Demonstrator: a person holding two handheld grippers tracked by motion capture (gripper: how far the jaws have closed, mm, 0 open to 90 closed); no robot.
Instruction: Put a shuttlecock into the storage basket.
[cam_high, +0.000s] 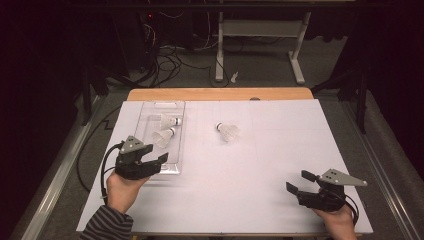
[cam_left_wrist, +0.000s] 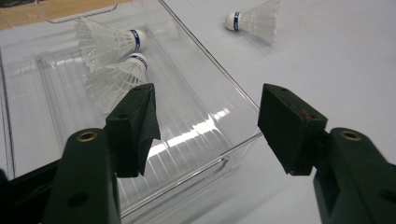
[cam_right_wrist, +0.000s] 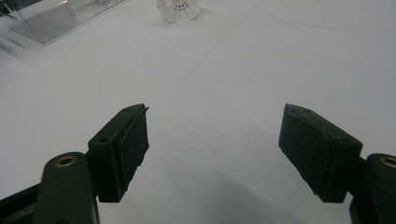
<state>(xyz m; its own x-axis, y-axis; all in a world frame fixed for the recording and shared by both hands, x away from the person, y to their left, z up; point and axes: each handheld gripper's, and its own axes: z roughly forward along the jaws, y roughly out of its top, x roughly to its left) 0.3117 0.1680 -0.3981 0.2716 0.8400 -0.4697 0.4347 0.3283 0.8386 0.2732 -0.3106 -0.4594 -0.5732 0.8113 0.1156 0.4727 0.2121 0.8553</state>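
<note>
At the table's left, the left gripper (cam_high: 156, 154) hangs over the near end of the clear tray (cam_high: 176, 167), jaws wide apart, gripping nothing. Two shuttlecocks (cam_high: 166, 128) lie in the tray's far half; a third shuttlecock (cam_high: 228, 131) lies on the white sheet (cam_high: 260, 165) mid-table. At near right, the right gripper (cam_high: 300, 182) gapes wide, empty, above bare sheet. Dark room beyond; cables on floor.

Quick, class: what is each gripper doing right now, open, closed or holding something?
Left gripper: open, empty, jaws over the near end of the clear tray.
Right gripper: open, empty.
</note>
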